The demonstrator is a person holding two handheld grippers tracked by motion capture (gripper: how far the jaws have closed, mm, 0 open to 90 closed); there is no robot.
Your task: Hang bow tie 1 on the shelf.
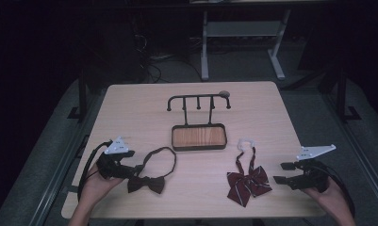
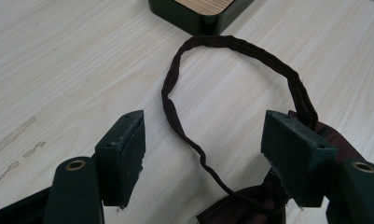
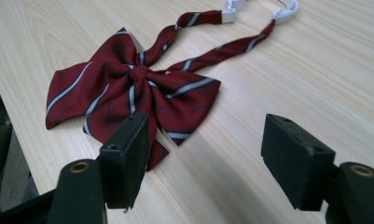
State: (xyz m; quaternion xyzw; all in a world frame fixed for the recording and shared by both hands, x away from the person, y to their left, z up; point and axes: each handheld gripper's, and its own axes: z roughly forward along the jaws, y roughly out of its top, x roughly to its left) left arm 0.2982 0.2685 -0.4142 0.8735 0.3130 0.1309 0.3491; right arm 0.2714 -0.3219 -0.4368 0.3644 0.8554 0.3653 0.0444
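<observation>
A dark maroon bow tie (image 1: 146, 184) lies near the table's front left, its thin strap loop (image 1: 164, 157) spread toward the rack. My left gripper (image 1: 134, 163) rests just left of it, open. In the left gripper view the strap (image 2: 184, 135) runs between the spread jaws of my left gripper (image 2: 205, 128), untouched, and the bow (image 2: 254, 205) sits low by the right jaw. A red striped bow tie (image 1: 249, 183) with a white clasp (image 1: 246, 142) lies front right. My right gripper (image 1: 281, 173) stands open beside it. In the right gripper view the striped bow (image 3: 133, 93) lies beyond my open right gripper (image 3: 205, 128).
A black hook rack (image 1: 198, 101) rises from a wooden-bottomed tray (image 1: 199, 137) at the table's middle; the tray's corner (image 2: 198, 16) shows in the left gripper view. The table's front edge runs close under both hands. A white desk frame (image 1: 243, 42) stands beyond the table.
</observation>
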